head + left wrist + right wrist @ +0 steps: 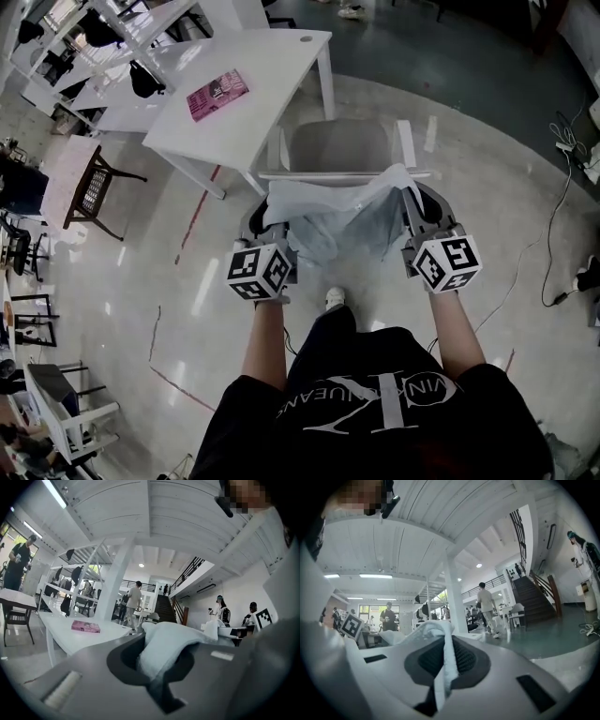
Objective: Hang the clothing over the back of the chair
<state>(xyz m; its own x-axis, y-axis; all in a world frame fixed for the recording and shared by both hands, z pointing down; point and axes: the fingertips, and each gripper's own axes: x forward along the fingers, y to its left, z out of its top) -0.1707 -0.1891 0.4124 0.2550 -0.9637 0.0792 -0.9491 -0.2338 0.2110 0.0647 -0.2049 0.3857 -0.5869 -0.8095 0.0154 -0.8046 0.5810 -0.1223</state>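
Note:
A pale blue-white garment (342, 217) hangs stretched between my two grippers, just in front of a grey chair (339, 146) with a white frame. My left gripper (265, 217) is shut on the garment's left edge; the cloth (164, 646) bulges out between its jaws. Over at the garment's right edge, my right gripper (412, 202) is shut on a thin fold of cloth (446, 660). Both grippers point level toward the chair, whose white back rail (319, 174) runs right behind the garment's top edge. The garment hides the lower part of the chair.
A white table (248, 80) with a pink book (217, 94) stands beyond the chair at the left. A dark-framed side table (80, 183) sits at far left, a white chair frame (66, 412) at lower left. Cables (562, 178) trail on the floor at right.

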